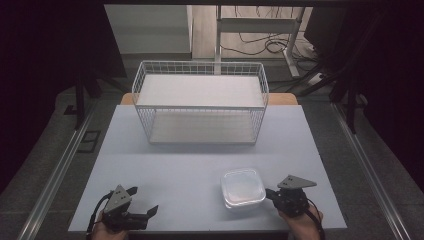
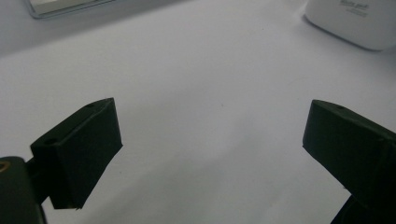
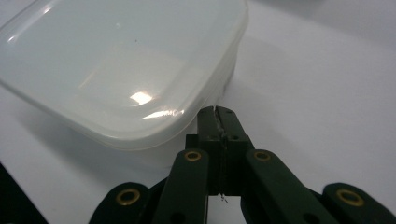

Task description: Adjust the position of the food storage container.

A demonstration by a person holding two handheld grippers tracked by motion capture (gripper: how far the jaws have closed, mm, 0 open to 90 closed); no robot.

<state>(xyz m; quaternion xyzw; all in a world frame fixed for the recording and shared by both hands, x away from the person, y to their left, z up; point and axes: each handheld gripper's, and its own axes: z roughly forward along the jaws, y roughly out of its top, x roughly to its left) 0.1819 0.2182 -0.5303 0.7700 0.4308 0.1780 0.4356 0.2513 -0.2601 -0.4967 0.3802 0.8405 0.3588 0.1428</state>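
With my right gripper (image 3: 215,112) clenched tight, jaws pressed flat together with nothing between them, I read this step as nudging the lidded plastic container (image 1: 243,187) rather than lifting it. In the right gripper view the closed tips sit at the container's (image 3: 121,70) near lower edge, touching or just short of it; I cannot tell which. The container rests on the pale table (image 1: 190,165) near its front edge, just left of my right gripper (image 1: 271,192) and well apart from the white wire basket rack (image 1: 200,102) at the back.

To do this well, I would keep the tips low, against the body of the tub and under the lid's rim, so the push slides it and does not tip it or pop the lid. I would press near the middle of that side; an off-centre push would spin it. Slow and level seems right, since the smooth plastic will likely skate on this surface.

My left gripper (image 1: 142,200) sits released near the table's front left corner, jaws wide apart over bare tabletop, holding nothing, ready to steady the far side if needed.
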